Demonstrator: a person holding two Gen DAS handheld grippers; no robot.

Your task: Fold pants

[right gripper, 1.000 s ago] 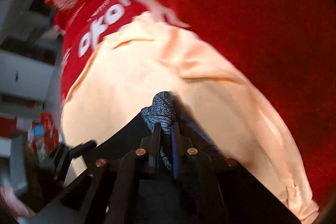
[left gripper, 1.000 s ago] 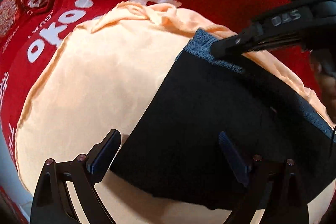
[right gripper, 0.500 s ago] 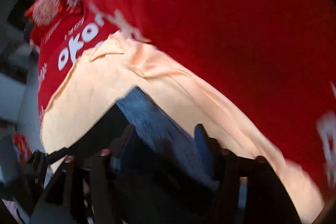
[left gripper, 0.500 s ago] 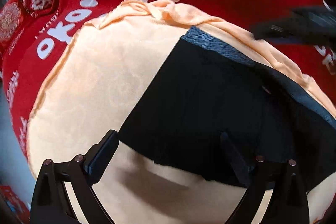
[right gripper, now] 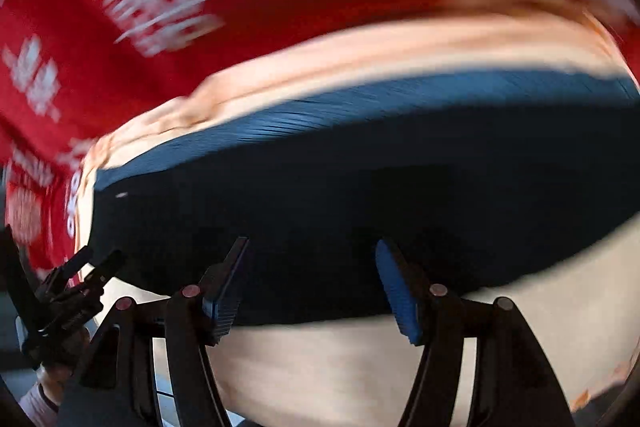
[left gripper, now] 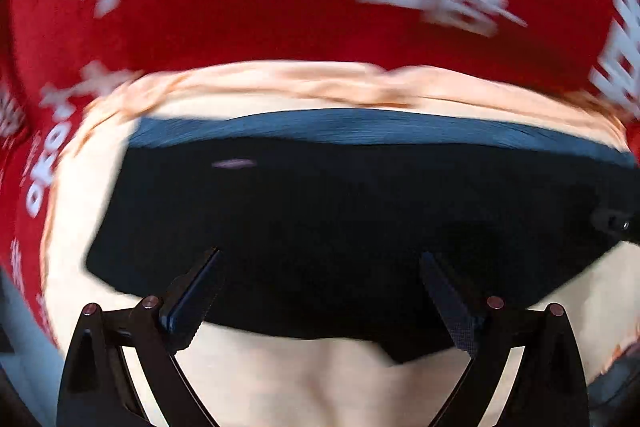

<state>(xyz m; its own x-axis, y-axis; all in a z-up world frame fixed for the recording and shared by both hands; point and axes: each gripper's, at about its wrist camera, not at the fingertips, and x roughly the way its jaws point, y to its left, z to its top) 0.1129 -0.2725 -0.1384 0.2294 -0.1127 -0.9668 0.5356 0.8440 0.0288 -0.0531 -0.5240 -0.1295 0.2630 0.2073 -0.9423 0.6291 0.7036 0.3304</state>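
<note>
1. A release has just been made by the right tool (right gripper: pixel 310 281): a second ago its pads were clamped on the grey waistband (right gripper: pixel 360 107) of the black pants (right gripper: pixel 340 203), and its jaws have just been opening. They are now seen apart, with nothing pressed between them.
2. The left tool (left gripper: pixel 320 293) is seen with its jaws spread wide and empty, as in the earlier views.
3. Both views are streaked with blur, and the pants are now framed squarely where they were earlier seen at an angle.
4. The pants are found lying flat as a compact dark shape on a peach cloth (left gripper: pixel 280 379), waistband toward 12 o'clock, over a red printed tablecloth (left gripper: pixel 260 7) on the tabletop.
5. A fold is judged to have just been laid down; another fold may remain.
6. Counted: one pair of pants, one peach cloth, one red cloth, two tools.
</note>
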